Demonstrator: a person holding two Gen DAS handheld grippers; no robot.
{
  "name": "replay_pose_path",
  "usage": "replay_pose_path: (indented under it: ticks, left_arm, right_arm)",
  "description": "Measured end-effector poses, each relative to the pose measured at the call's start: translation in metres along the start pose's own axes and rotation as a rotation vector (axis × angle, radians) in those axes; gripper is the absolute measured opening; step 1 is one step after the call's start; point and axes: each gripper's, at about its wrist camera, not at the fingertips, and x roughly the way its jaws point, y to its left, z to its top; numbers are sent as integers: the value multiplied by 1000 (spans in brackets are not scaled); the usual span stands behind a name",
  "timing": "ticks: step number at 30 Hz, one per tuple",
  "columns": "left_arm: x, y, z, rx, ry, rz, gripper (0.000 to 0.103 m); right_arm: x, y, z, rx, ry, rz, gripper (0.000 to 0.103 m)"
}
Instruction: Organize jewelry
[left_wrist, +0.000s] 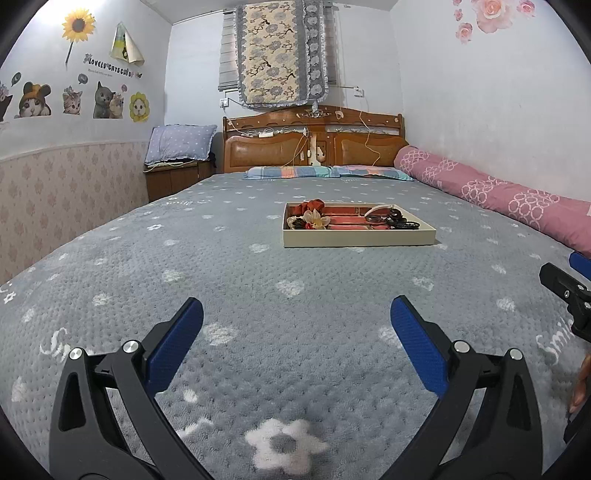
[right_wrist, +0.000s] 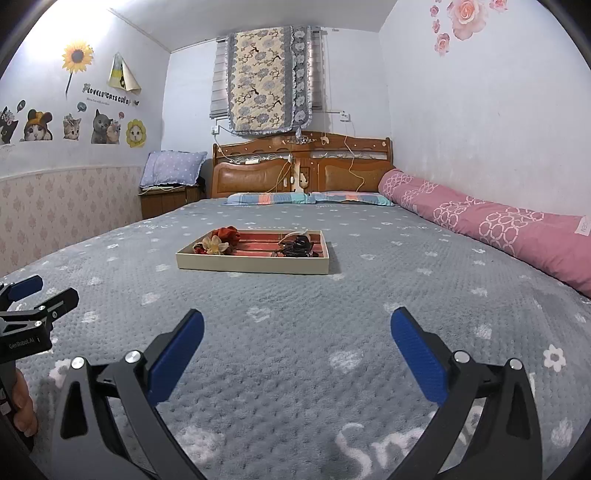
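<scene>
A shallow cream tray (left_wrist: 358, 237) (right_wrist: 251, 266) with a red lining lies in the middle of the grey bed. At its left end sit a red scrunchie (left_wrist: 314, 205) (right_wrist: 226, 233) and a cream flower clip (left_wrist: 317, 218) (right_wrist: 215, 243). A heap of dark hair ties and clips (left_wrist: 395, 218) (right_wrist: 297, 246) fills the right part. My left gripper (left_wrist: 297, 314) hovers open over the blanket, well short of the tray, with nothing between its fingers. My right gripper (right_wrist: 297, 323) is open too, equally far back and empty. Each gripper shows at the edge of the other's view.
A grey blanket (left_wrist: 258, 295) with white hearts and flowers covers the bed. A rolled pink quilt (left_wrist: 498, 192) (right_wrist: 498, 221) lines the right wall. Pillows (left_wrist: 328, 172) and a wooden headboard (left_wrist: 314, 144) stand at the far end. A hand (right_wrist: 24, 406) grips the left tool.
</scene>
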Motion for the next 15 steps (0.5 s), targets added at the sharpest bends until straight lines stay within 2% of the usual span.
replay_pose_path:
  ticks: [15]
  left_arm:
    - [-1,-3,0,11,-1,0,98]
  right_arm:
    - [-1,-2,0,3,-2,1,99]
